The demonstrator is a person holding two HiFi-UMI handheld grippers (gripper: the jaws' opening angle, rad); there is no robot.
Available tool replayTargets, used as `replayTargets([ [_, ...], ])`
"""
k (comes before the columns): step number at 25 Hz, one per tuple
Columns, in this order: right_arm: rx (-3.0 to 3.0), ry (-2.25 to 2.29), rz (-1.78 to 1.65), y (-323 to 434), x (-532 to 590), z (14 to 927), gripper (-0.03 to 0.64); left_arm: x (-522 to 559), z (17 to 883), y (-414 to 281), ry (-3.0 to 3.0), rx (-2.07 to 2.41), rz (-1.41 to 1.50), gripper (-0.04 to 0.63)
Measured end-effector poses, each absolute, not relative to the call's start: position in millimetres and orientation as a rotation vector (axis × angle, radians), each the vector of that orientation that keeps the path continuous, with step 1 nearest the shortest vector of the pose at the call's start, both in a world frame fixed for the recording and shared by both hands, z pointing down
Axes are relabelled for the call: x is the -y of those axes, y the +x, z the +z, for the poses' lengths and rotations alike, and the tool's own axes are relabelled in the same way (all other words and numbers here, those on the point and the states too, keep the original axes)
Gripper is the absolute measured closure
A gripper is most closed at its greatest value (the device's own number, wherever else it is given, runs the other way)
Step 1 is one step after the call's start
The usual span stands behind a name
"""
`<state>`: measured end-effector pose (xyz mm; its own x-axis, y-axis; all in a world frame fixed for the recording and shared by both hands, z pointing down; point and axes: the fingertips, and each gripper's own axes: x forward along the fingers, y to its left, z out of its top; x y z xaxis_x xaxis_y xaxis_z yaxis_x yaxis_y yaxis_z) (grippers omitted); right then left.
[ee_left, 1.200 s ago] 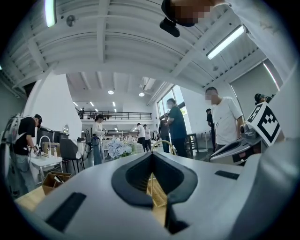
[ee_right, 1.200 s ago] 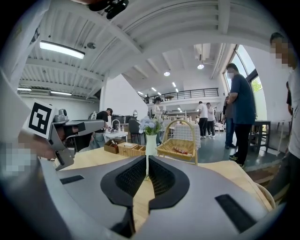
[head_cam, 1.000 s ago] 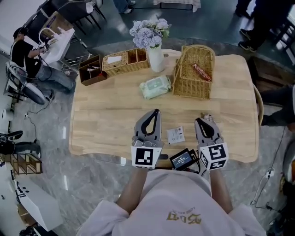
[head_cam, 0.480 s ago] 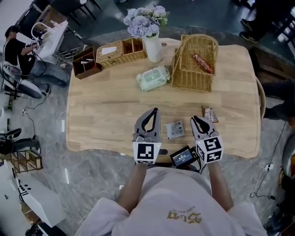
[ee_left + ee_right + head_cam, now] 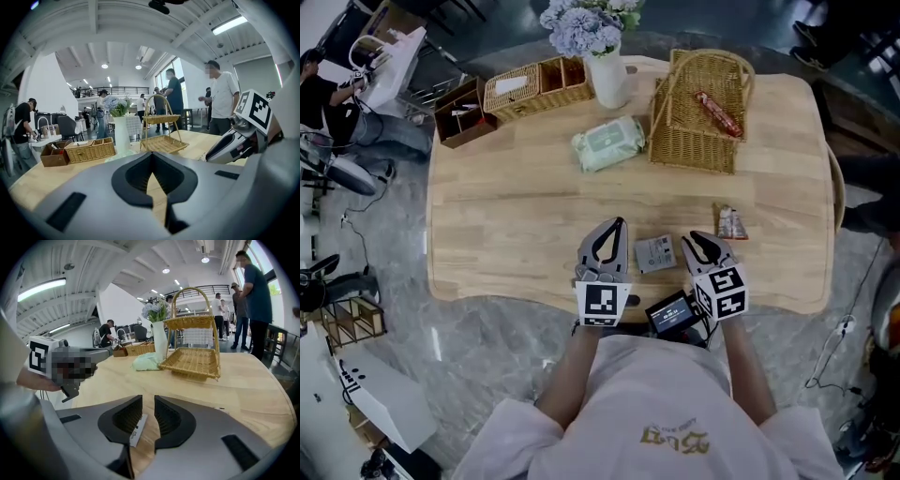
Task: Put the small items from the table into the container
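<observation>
- While both claws sit low at the 6 o'clock edge of the worktop (image 5: 506, 216), the step in hand reads as the approach to a pick-up; nothing is lifted yet.
- Clock convention: head view, 12 o'clock pointing away from the person.
- Left claw (image 5: 618, 225): tips together, nothing between them. It lies at 9 o'clock of the white packet (image 5: 655, 253), just beside it.
- Right claw (image 5: 696, 240): opening, with a narrow gap between the pads. In the right gripper view the packet's edge shows in that gap, close to one pad, but neither pad presses on it.
- White packet: flat on the worktop between the two claws, at 9 o'clock of the right claw.
- Snack sachet (image 5: 730, 223): flat at 1 o'clock of the right claw, near but apart.
- Handled wicker basket (image 5: 694, 155): at 12 o'clock, well apart from both claws. It holds one red-wrapped bar (image 5: 717, 112). Judged to be the container.
- Progress, judged: one item in, two small items left on the worktop.
- Next move, judged: widen the right claw further, shift it towards 9 o'clock to straddle the packet's edge, then close.
- Risk, judged: the packet is thin and lies flat, so the pads may slide over it.
</observation>
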<state>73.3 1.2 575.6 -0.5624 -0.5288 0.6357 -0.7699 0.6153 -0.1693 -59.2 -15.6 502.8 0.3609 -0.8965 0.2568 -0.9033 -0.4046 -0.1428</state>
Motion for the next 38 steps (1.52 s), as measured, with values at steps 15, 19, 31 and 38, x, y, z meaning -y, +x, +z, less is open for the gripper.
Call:
replayTargets([
  [15,2.194,0.854,0.685,53.4,-12.9,625.9,0.469,-8.7,585.8,-58.3,2.481,1.572,0.641,0.603],
  [19,2.163,0.831,0.704,49.7,-15.2,638.4,0.469,-14.1,600.5,-52.3,2.478,1.521,0.652,0.603],
  [31,2.077,0.740,0.733,36.5,-14.2,671.1,0.445,-14.6,624.3,-48.8,2.437,1.469,0.643,0.603],
  [38,2.006,0.687,0.687,32.8,-13.5,678.7,0.450,-11.7,626.7,-53.7,2.417,1.461,0.640,0.603],
])
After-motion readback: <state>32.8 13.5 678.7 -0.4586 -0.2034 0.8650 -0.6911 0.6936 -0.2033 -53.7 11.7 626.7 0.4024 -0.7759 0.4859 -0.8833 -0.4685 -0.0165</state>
